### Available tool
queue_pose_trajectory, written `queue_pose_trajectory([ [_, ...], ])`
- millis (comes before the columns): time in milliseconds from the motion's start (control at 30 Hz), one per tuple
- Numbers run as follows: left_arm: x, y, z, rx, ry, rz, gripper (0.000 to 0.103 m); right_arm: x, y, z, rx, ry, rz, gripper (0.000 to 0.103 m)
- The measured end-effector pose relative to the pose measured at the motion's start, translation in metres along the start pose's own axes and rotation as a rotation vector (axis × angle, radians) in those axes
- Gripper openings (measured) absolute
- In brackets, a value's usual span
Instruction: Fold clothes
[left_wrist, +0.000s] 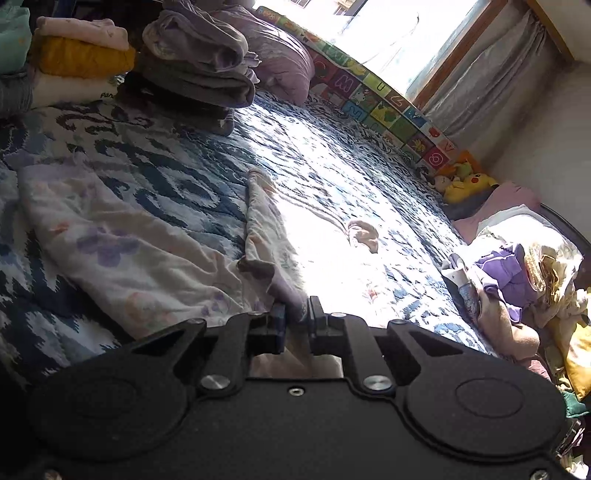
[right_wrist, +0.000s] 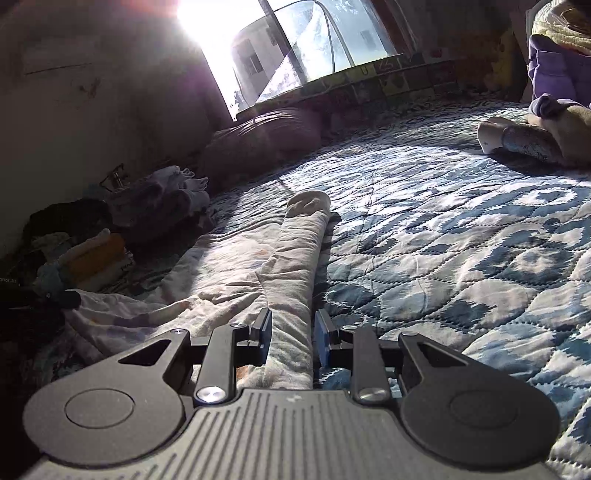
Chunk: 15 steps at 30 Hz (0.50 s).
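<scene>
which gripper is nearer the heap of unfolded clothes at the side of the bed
Left. The left gripper has the unfolded heap close on its right. From the right gripper, the same heap lies far across the quilt.

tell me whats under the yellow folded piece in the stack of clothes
Under the yellow folded piece lies a white folded garment with some dark print at its edge, resting on the blue patterned quilt. Anything folded inside or behind it is covered.
</scene>
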<state>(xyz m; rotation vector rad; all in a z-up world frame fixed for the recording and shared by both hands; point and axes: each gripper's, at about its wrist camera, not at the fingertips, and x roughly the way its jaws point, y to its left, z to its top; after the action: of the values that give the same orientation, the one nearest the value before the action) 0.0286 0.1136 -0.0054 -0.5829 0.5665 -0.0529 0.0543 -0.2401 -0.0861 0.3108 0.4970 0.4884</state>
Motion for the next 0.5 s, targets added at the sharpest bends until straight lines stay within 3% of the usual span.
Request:
queue_pose_trajectory([
  [333,0.045,-0.059,0.045,0.032,-0.041,-0.120,0.008,0.007,0.007,0.000,0.042,0.029,0.150,0.028],
  [433,0.066,-0.072,0.055,0.025,-0.031,-0.155,0.008,0.017,-0.005,-0.005,0.164,0.108,0.217,0.029],
  [500,0.082,-0.080,0.060,0.028,-0.013,-0.180,0.007,0.015,-0.017,-0.007,0.267,0.092,0.259,0.036],
])
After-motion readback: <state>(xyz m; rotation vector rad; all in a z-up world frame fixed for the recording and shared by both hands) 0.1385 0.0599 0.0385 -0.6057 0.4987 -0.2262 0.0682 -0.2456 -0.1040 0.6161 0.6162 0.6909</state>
